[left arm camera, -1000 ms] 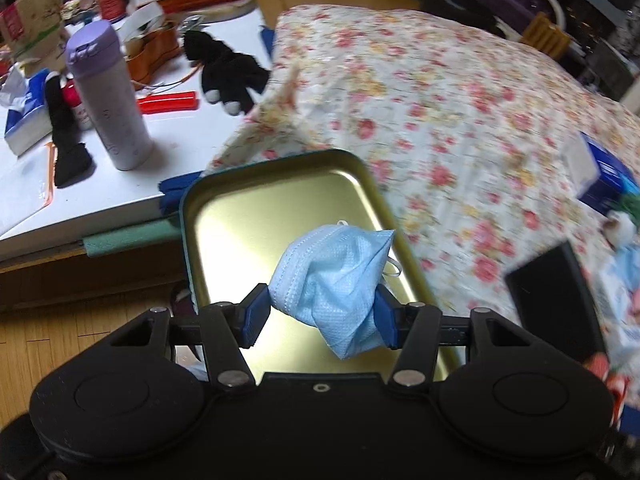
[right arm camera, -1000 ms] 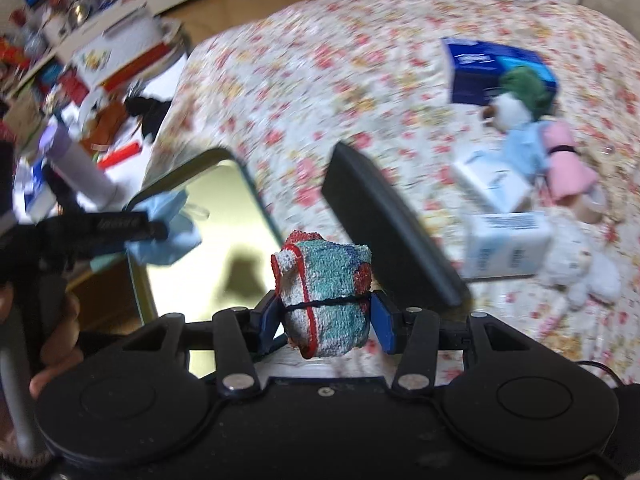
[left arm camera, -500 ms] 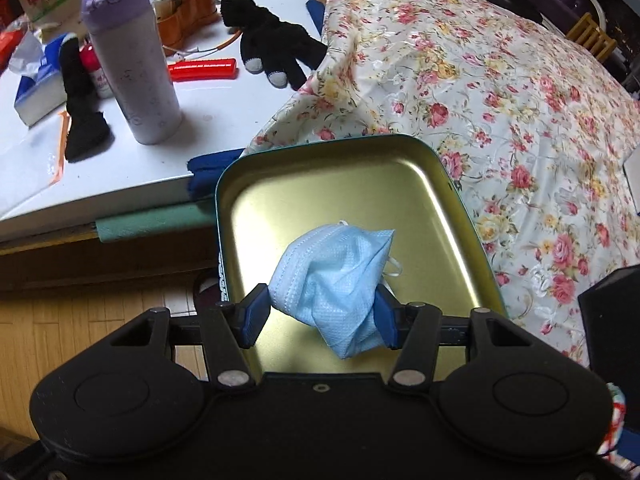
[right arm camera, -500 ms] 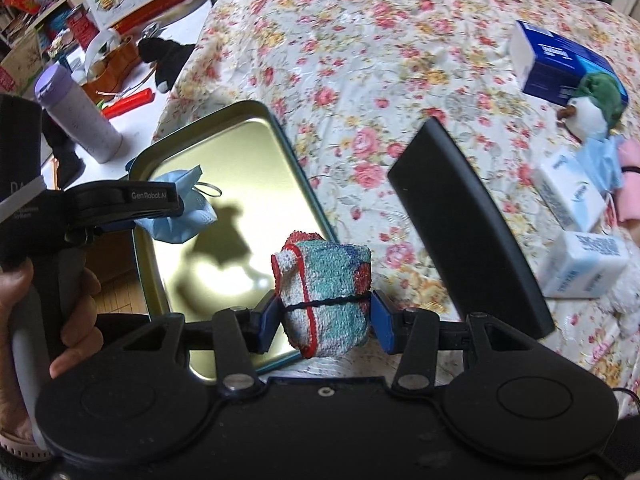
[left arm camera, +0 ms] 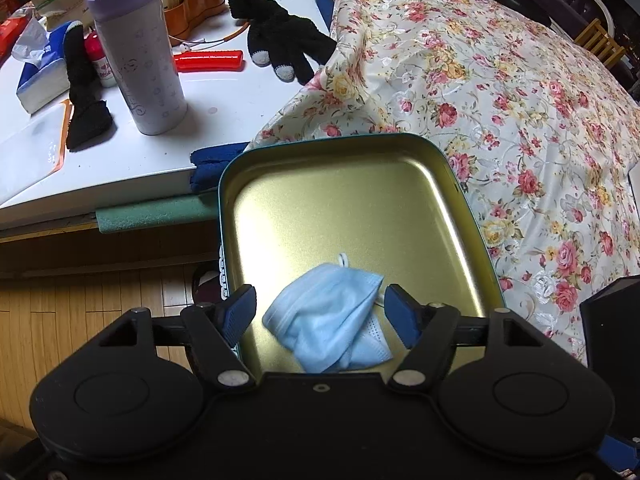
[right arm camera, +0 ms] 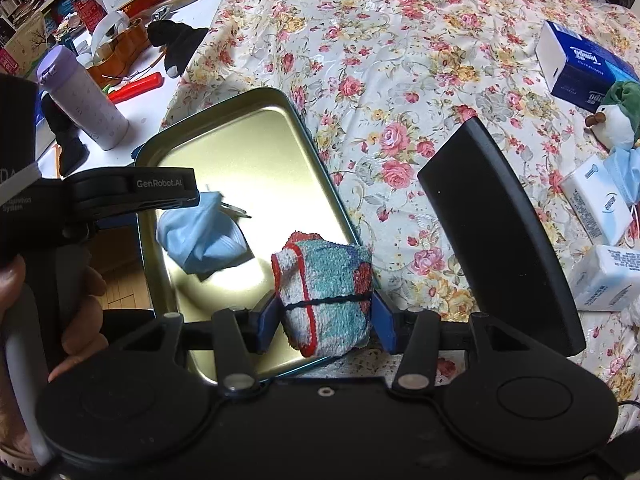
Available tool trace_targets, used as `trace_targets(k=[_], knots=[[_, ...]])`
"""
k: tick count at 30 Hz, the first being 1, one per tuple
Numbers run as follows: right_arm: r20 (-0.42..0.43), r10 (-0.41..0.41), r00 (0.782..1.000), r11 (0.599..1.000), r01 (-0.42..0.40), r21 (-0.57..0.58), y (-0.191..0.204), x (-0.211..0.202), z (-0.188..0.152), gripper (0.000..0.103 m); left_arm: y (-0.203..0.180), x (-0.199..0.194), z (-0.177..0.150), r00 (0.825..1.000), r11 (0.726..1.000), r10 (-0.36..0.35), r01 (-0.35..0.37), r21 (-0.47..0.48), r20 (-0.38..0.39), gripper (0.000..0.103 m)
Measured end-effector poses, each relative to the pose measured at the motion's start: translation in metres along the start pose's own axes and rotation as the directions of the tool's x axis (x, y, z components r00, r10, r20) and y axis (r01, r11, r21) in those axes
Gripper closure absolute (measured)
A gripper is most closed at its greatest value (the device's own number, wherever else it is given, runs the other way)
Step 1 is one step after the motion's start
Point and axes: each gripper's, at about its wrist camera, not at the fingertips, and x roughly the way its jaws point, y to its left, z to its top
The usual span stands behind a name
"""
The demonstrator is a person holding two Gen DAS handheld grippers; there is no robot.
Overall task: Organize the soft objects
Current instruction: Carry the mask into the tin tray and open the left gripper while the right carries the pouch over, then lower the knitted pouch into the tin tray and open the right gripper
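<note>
1. On the side of the left gripper (right arm camera: 176,216), seen from the right wrist camera, white lettering reads "GenRobot.AI"; smaller print further left on its body is too cut off to read.
2. The left gripper (left arm camera: 326,312) has its fingers (left arm camera: 240,310) spread apart; they have just been opening. The blue face mask (left arm camera: 330,320) lies between them, clear of both pads, resting inside the gold tin tray (left arm camera: 472,248) near its closest edge.
3. The right gripper (right arm camera: 324,316) has its fingers (right arm camera: 267,316) clamped on a rolled towel (right arm camera: 326,292), teal and white with red trim and a black band around it. The towel hangs over the near right corner of the tin tray (right arm camera: 312,140), just right of the mask (right arm camera: 200,240).
4. Right of these fingers a black curved case (right arm camera: 500,232) lies on the floral bedspread (right arm camera: 400,40).
5. Far to the right, a blue tissue pack (right arm camera: 576,64) carries white script that cannot be read with certainty; the white cartons (right arm camera: 600,208) beyond have print too small to read.
</note>
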Motion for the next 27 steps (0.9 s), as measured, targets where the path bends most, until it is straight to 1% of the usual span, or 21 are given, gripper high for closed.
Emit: trace_targets(k=[11,17,27], knots=[[-0.006,-0.004,1.000,1.000,0.004,-0.002,0.000,0.005,-0.002,0.053,-0.005,0.008,-0.003,1.000,1.000,0.021,-0.020,0.022,-0.023,0.037],[-0.024,-0.003,1.000,1.000,0.003,-0.002,0.000,0.010,-0.004,0.053,-0.006,0.011,-0.004,0.999,0.999,0.036,-0.035,0.025,-0.032,0.036],[0.002,-0.008,1.000,1.000,0.008,-0.009,-0.001,-0.001,-0.009,0.051,-0.010,0.017,-0.006,0.997,0.997,0.056,-0.053,0.048,-0.046,0.036]])
